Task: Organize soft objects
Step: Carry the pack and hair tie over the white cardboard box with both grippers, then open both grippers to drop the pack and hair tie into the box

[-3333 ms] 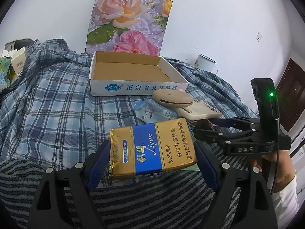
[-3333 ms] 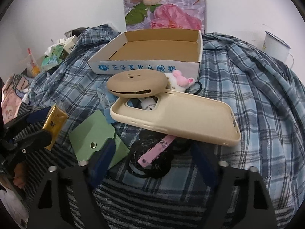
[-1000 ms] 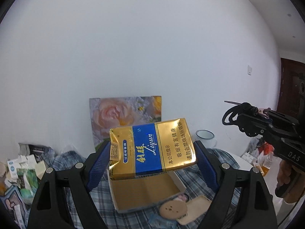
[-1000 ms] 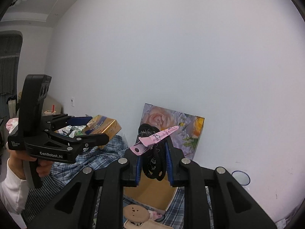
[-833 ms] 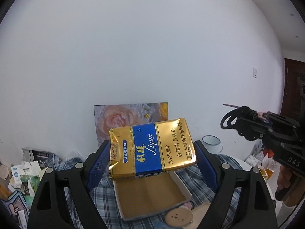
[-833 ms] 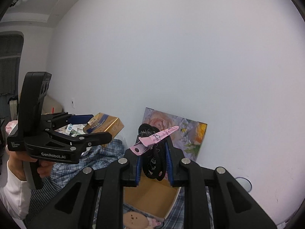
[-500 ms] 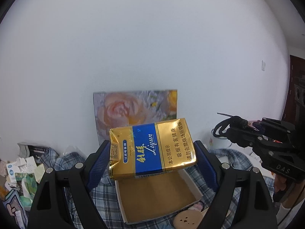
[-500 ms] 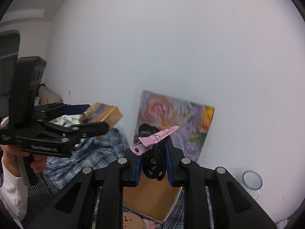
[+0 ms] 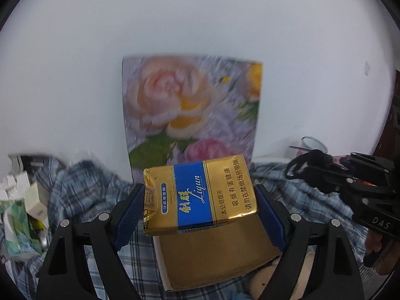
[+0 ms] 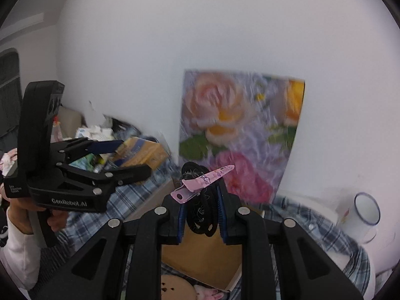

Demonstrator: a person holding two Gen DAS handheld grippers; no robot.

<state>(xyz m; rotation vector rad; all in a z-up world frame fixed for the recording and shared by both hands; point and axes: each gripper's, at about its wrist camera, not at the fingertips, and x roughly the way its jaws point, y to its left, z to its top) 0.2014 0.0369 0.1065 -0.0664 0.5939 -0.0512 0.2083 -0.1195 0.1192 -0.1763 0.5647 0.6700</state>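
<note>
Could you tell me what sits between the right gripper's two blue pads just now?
In the right wrist view, the right gripper is shut on a bundle of black hair ties with a pink hair clip sticking out.

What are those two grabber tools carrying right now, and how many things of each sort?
Gold-and-blue packs: 1, in the left gripper
Black hair ties: 1 bundle, in the right gripper
Pink hair clips: 1, with that bundle
Total: 3

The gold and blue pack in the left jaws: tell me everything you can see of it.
The gold and blue pack is a soft foil-wrapped packet with a blue centre band reading "Liqun", Chinese text on the gold part and a barcode along its lower edge. It lies sideways, slightly tilted, clamped at both ends by the left gripper and held above the open cardboard box.
</note>
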